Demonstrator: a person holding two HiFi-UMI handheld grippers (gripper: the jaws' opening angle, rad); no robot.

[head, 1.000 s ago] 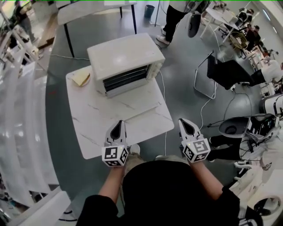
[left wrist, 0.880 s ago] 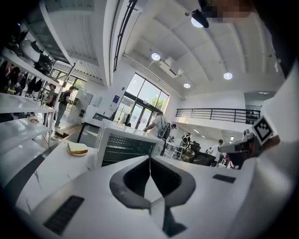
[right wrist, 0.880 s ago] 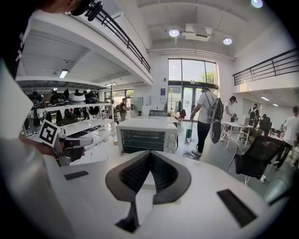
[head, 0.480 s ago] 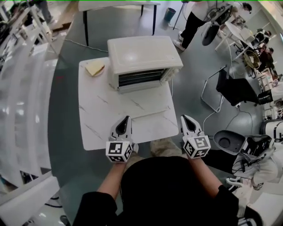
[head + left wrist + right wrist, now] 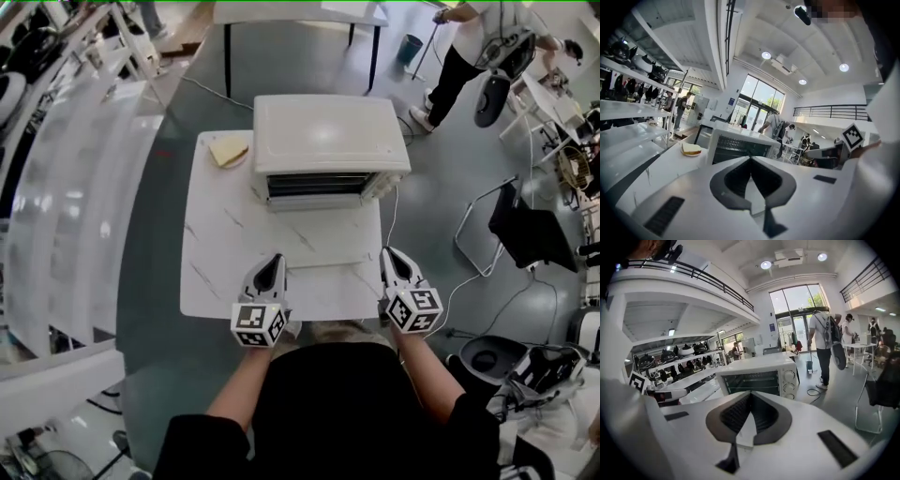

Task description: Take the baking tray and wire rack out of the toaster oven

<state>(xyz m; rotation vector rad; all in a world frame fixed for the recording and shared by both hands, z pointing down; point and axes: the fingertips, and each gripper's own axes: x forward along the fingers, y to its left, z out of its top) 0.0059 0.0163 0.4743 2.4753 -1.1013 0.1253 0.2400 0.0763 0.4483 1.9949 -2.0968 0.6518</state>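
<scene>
A white toaster oven stands at the far end of a white marble table. Its dark front faces me, and thin rack bars show inside in the right gripper view. A flat pane lies on the table in front of it, seemingly the lowered door. My left gripper hovers over the table's near edge, shut and empty. My right gripper hangs at the near right corner, also shut and empty. In the gripper views, the left gripper and the right gripper both aim at the oven.
A slice of bread on a small plate lies left of the oven. A cable runs down off the oven's right side. A black chair stands to the right, a person at the back right, and white shelving along the left.
Both grippers have come forward from off the table's front to over its near edge, the right one further. The oven now sits straight ahead in the head view.
</scene>
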